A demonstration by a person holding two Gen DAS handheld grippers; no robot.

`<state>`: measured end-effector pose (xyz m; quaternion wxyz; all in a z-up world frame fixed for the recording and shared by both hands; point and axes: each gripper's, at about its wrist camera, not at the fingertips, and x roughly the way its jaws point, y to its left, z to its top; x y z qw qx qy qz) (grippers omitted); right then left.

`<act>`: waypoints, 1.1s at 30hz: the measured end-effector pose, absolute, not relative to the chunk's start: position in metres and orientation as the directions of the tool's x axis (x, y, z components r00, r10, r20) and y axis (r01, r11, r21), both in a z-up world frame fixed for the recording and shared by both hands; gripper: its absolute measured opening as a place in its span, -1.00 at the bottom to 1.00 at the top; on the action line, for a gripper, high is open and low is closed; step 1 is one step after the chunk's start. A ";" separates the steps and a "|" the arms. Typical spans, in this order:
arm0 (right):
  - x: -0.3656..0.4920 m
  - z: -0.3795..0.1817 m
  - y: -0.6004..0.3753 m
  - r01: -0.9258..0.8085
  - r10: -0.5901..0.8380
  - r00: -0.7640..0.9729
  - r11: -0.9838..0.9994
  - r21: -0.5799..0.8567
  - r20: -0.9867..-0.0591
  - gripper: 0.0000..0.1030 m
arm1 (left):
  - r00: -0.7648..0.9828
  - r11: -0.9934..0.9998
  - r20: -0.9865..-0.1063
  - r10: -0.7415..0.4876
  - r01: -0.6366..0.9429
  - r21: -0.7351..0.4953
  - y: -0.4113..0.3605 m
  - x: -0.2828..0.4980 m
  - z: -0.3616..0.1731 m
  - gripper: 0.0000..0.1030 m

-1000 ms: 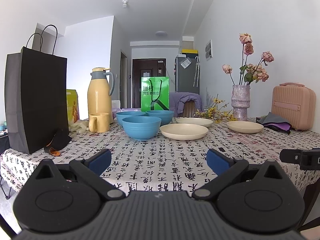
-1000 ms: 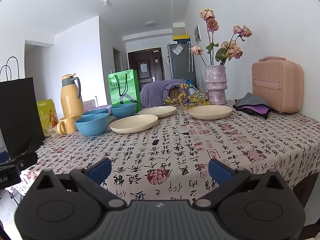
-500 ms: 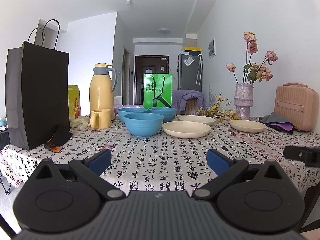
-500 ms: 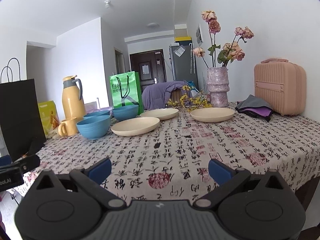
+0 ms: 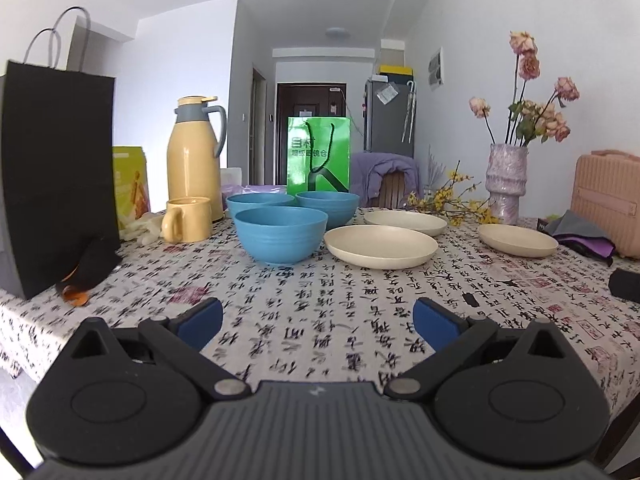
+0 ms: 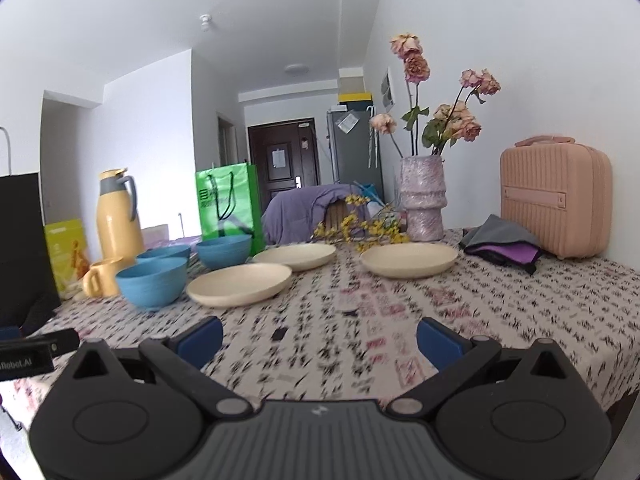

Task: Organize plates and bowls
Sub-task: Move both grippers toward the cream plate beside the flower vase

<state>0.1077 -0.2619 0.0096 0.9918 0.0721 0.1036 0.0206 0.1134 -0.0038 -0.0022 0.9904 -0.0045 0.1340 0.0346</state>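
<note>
Three blue bowls stand on the patterned tablecloth; the nearest bowl [image 5: 279,235] [image 6: 153,281] sits in front of two others [image 5: 329,207] [image 6: 224,251]. Three cream plates lie to their right: a near plate [image 5: 381,246] [image 6: 239,289], a far plate [image 5: 405,222] [image 6: 295,256], and a right plate [image 5: 517,239] [image 6: 409,259]. My left gripper [image 5: 318,324] is open and empty over the near table, short of the nearest bowl. My right gripper [image 6: 319,338] is open and empty, short of the plates.
A black paper bag [image 5: 52,172], a yellow thermos [image 5: 195,160], a yellow mug [image 5: 188,225] and a green bag [image 5: 318,154] stand at left and back. A vase of flowers [image 6: 422,198], a pink case [image 6: 554,196] and folded cloth [image 6: 502,242] are at right.
Both grippers have moved forward over the table toward the bowls and plates, which look larger now. Both stay open.
</note>
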 end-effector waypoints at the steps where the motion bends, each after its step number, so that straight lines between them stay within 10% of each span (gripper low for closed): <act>1: 0.114 0.011 -0.265 -0.019 0.050 0.977 0.989 0.150 -0.208 1.00 | 0.961 0.998 -0.267 0.069 -0.070 0.006 -0.006 0.119 -0.001 1.00; 33: 0.325 0.027 -0.420 0.097 -0.030 0.946 0.976 0.195 -0.321 1.00 | 0.928 0.995 -0.364 -0.078 0.094 0.026 -0.156 0.337 0.026 1.00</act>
